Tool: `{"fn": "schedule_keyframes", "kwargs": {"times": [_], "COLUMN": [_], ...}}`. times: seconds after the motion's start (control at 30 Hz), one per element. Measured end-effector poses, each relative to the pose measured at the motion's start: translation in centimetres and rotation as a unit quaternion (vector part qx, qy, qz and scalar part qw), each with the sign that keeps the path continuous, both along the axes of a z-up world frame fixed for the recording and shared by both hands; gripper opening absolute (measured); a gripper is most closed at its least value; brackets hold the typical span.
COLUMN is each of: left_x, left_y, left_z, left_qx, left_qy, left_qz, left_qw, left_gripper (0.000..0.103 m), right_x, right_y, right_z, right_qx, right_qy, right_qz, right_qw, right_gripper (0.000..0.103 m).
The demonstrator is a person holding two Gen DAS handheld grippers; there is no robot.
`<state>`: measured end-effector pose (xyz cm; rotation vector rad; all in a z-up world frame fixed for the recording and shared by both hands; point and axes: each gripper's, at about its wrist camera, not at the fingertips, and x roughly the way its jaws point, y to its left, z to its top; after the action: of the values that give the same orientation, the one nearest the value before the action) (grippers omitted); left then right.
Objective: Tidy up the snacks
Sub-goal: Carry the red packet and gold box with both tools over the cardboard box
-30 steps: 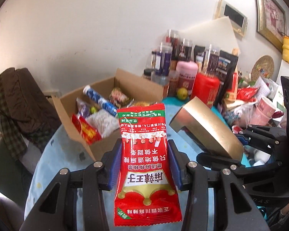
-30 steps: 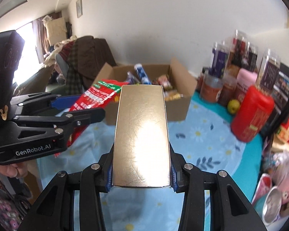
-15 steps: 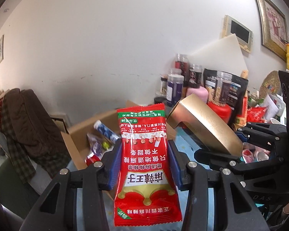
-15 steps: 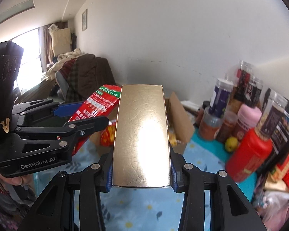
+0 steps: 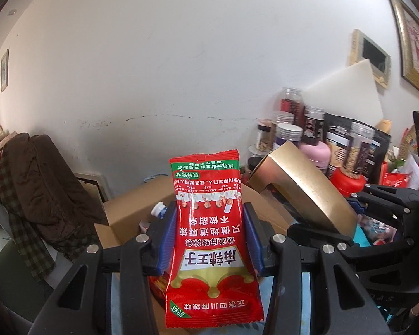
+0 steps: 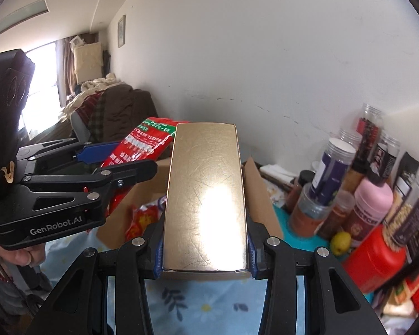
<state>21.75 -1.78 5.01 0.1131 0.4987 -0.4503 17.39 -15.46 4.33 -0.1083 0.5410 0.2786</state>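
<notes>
My left gripper (image 5: pixel 209 223) is shut on a red snack packet (image 5: pixel 209 240) with green trim, which stands upright between the blue pads. My right gripper (image 6: pixel 205 251) is shut on a flat gold box (image 6: pixel 205 195), gripped by its long sides. Both are held in the air side by side above the near edge of an open cardboard box (image 5: pixel 131 217). From the right wrist view the packet (image 6: pixel 142 145) and left gripper (image 6: pixel 113 164) sit to the left. From the left wrist view the gold box (image 5: pixel 304 189) sits to the right. Snacks (image 6: pixel 141 220) lie inside the cardboard box (image 6: pixel 259 192).
Jars and bottles (image 6: pixel 349 184) crowd the table's right side by the wall, with a red canister (image 6: pixel 374 256) and a small yellow-green fruit (image 6: pixel 340 241). A blue flowered cloth (image 6: pixel 209 307) covers the table. A chair heaped with dark clothes (image 5: pixel 33 184) stands at the left.
Both grippers have risen and moved forward together with their loads. The cardboard box has dropped lower in both views and more wall shows. Both grips are unchanged.
</notes>
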Motion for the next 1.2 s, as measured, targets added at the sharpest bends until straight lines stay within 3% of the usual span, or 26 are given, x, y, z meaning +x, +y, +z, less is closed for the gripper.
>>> {"fn": "schedule_keyframes", "kwargs": {"times": [0.3, 0.57, 1.2], "left_x": [6.0, 11.1, 17.5], "left_y": [-0.6, -1.5, -3.0], "left_z": [-2.2, -5.3, -11.6], "left_qx": [0.020, 0.037, 0.069], "left_qy": [0.028, 0.080, 0.201], "left_qz": [0.013, 0.018, 0.022], "left_qw": [0.9993, 0.9959, 0.9770], "left_gripper": [0.044, 0.044, 0.044], "right_x": [5.6, 9.5, 15.5], "right_y": [-0.1, -0.5, -0.6], "right_z": [-1.5, -3.6, -8.8], "right_qx": [-0.008, -0.015, -0.024], "right_qy": [0.019, 0.049, 0.146], "right_qz": [-0.008, -0.019, -0.018], "right_qw": [1.000, 0.999, 0.989], "right_gripper": [0.043, 0.043, 0.043]}}
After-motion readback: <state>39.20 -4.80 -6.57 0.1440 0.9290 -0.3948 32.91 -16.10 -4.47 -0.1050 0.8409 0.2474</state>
